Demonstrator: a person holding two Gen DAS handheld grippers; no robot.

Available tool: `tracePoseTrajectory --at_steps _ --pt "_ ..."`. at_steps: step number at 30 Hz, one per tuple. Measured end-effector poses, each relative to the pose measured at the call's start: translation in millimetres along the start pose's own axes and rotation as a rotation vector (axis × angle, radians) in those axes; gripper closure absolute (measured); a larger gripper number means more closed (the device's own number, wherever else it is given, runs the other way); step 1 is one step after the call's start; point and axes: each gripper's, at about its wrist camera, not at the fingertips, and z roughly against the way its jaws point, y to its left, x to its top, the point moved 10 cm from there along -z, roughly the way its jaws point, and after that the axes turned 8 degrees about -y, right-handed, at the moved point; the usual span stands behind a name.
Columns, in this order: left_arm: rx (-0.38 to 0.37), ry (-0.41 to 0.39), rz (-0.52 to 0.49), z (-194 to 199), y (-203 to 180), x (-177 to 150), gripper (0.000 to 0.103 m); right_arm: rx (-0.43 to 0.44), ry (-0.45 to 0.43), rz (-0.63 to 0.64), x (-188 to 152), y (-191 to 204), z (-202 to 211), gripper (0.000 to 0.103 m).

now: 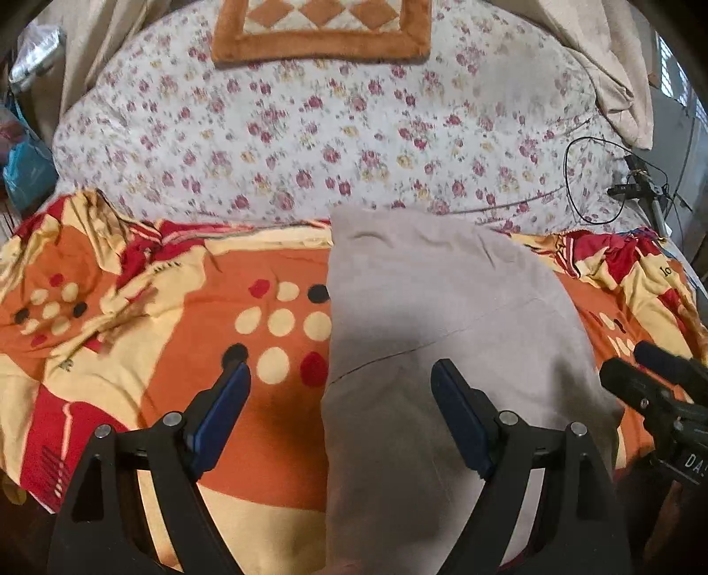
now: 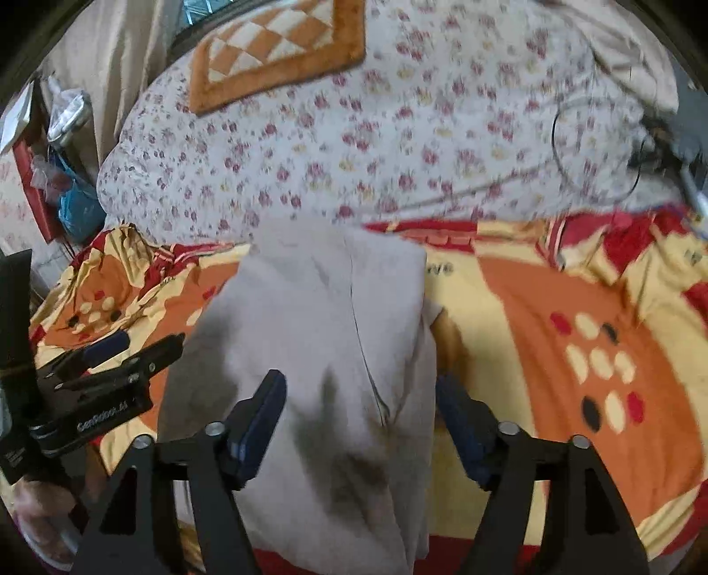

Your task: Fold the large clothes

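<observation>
Black arms with blue pads fill the bottom of both views. At lower centre of the left wrist view, the left gripper point(image 1: 340, 376) stands wide apart, holding nothing, above the left edge of one folded beige garment point(image 1: 442, 309). At lower centre of the right wrist view, the right gripper point(image 2: 360, 389) is likewise spread and empty, its pads clear of the cloth. That garment point(image 2: 327, 318) lies at mid-frame on an orange, red and cream patterned sheet point(image 1: 177, 318). Above, across the upper frame, one floral quilt point(image 1: 309, 132) carries one orange checked mat point(image 1: 321, 26). One black cable point(image 1: 575, 185) loops at right.
</observation>
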Motion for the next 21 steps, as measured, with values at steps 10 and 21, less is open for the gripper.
tracePoseTrajectory --at_steps 10,21 --pt "-0.002 -0.039 0.015 13.7 2.2 4.1 0.019 -0.014 -0.029 0.028 7.6 7.0 2.8 0.019" --pt "0.0 -0.031 0.034 14.4 5.0 0.9 0.019 0.002 -0.005 0.026 3.4 10.5 -0.7 0.017"
